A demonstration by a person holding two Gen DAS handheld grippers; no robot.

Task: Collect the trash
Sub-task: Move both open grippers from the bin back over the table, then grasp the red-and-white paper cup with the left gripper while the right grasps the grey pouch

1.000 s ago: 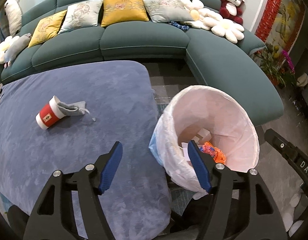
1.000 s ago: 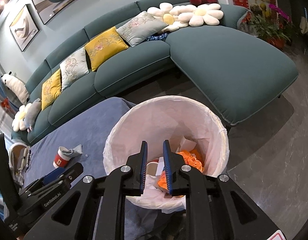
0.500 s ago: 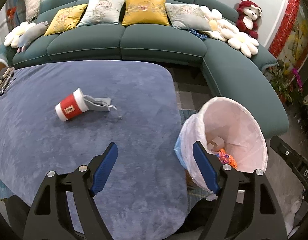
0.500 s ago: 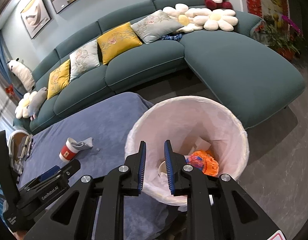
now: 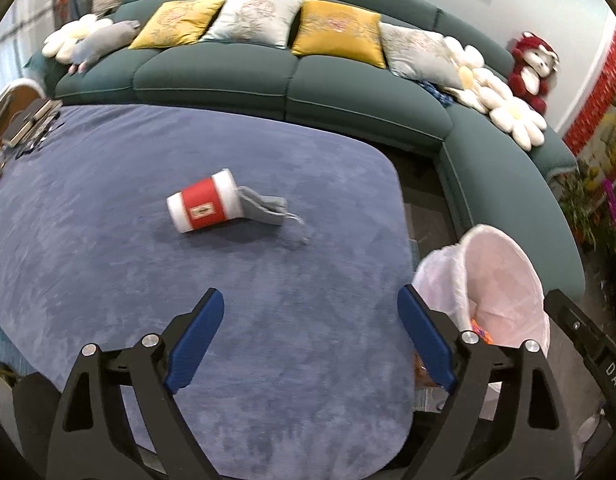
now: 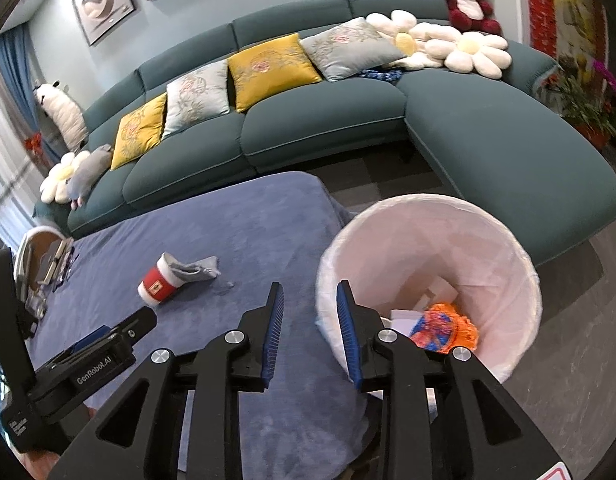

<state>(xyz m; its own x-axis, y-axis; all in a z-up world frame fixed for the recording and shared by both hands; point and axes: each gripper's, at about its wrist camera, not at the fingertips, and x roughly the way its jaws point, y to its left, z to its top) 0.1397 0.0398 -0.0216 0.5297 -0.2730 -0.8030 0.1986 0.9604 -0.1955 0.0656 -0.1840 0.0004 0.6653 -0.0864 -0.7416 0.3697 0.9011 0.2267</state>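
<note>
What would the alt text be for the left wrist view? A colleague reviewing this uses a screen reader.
A red and white paper cup lies on its side on a blue cloth-covered table, a grey face mask at its mouth. In front, the empty left gripper is opening wide. A white-lined trash bin stands at the right, a green sofa behind.

Claw finger hides part of trash bin (image 5: pixel 503 280).
</note>
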